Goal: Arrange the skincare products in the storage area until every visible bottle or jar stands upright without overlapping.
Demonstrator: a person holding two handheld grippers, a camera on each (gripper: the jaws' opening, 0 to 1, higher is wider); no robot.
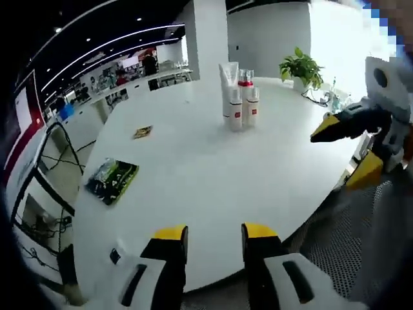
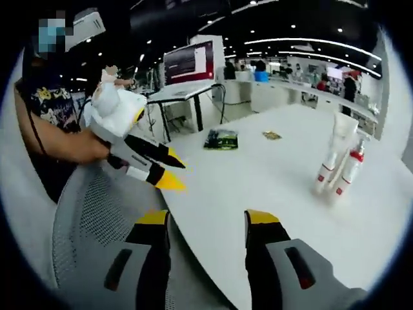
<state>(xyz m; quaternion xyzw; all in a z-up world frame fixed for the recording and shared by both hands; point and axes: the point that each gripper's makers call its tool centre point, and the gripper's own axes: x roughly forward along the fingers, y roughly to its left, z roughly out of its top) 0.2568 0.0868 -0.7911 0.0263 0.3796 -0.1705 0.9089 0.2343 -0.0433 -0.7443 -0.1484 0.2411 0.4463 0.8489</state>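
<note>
Several skincare products stand upright in a tight cluster on the far side of the white table: a tall white tube and white bottles with red labels. In the right gripper view the tube and the bottles stand at the right. My left gripper is open over the table's near edge, with nothing between its jaws. My right gripper is also open and holds nothing. Each gripper shows in the other's view: the right gripper and the left gripper, both well away from the products.
A green packet and a small wrapper lie on the table. A potted plant stands at the far edge. A grey mesh chair sits by the near edge. A person's arm holds the left gripper.
</note>
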